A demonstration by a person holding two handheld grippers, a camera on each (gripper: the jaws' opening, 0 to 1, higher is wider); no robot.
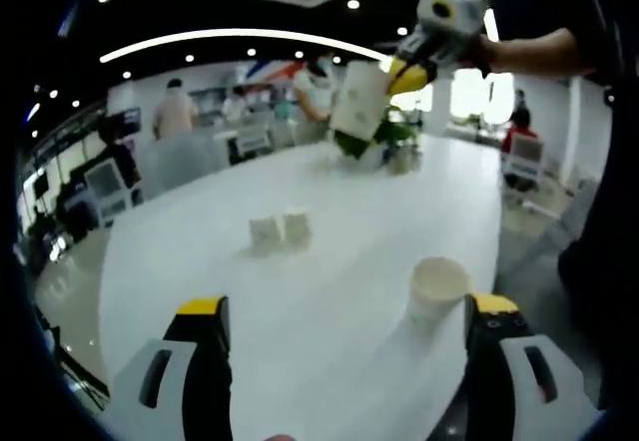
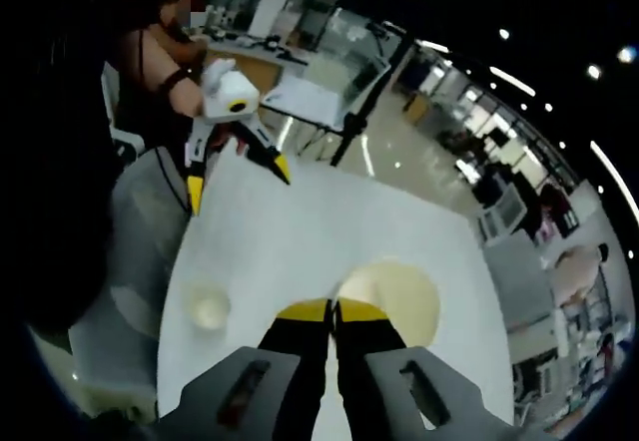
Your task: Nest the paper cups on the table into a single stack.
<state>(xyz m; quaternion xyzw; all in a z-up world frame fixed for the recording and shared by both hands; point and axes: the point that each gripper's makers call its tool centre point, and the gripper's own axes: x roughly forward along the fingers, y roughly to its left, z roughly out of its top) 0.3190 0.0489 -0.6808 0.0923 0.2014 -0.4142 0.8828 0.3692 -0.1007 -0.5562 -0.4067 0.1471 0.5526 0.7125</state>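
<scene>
white counter [image 1: 300, 291], oval, glossy, carrying loose paper cups.

- left gripper [image 1: 344, 336]: yellow-tipped jaws spread wide, nothing between them, low over the near end of the counter. in the right gripper view it appears at upper left [image 2: 240, 177], jaws splayed, a person's hand [image 2: 205, 77] on it.
- near cup [image 1: 437, 289]: white paper, upright, mouth up, standing on the counter just beside the left gripper's right-hand jaw, not touched by it. in the right gripper view it sits at lower left [image 2: 208, 307], seen from above.
- two small cups [image 1: 280, 229]: side by side mid-counter, well apart from the near cup.
- right gripper [image 2: 333, 311]: jaws pinched together on the rim of the held cup [image 2: 399, 296]. in the left gripper view it is raised above the far end of the counter [image 1: 394, 74], the held cup [image 1: 357, 102] hanging below it, tilted.
- background: open office, chairs, ceiling lights, people seated and standing.
</scene>
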